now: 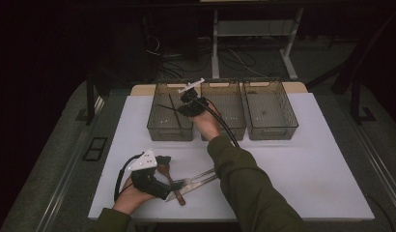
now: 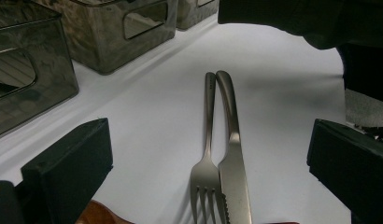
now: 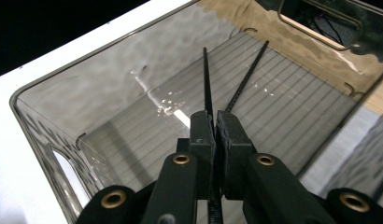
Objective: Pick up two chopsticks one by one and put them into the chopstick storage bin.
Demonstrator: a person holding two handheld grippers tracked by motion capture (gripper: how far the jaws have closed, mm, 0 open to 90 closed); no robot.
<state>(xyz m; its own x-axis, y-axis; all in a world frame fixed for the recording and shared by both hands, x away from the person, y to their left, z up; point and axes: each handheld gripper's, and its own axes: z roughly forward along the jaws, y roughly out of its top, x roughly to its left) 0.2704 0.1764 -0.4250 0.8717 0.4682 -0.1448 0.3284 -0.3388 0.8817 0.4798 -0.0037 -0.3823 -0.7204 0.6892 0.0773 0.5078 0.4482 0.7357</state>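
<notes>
My right gripper (image 3: pixel 215 122) is shut on a thin black stick (image 3: pixel 207 84) and holds it over the left smoky plastic bin (image 3: pixel 49 116). A second black stick (image 3: pixel 248 74) lies on that bin's ribbed floor. From above, the right gripper (image 1: pixel 190 104) hangs at the left bin's (image 1: pixel 169 126) right rim, the held stick (image 1: pixel 168 107) reaching left across it. My left gripper (image 2: pixel 210 154) is open low over the table, with a steel fork (image 2: pixel 206 140) and knife (image 2: pixel 231 154) lying side by side between its jaws, untouched. In the high view the left gripper (image 1: pixel 166 175) sits at the front left.
Three smoky bins stand in a row at the back: left, middle (image 1: pixel 225 126) and right (image 1: pixel 271 126). A wooden-handled utensil (image 1: pixel 171 182) lies by the left gripper, next to the fork and knife (image 1: pixel 198 180). The white table top (image 1: pixel 307 169) stretches to the right.
</notes>
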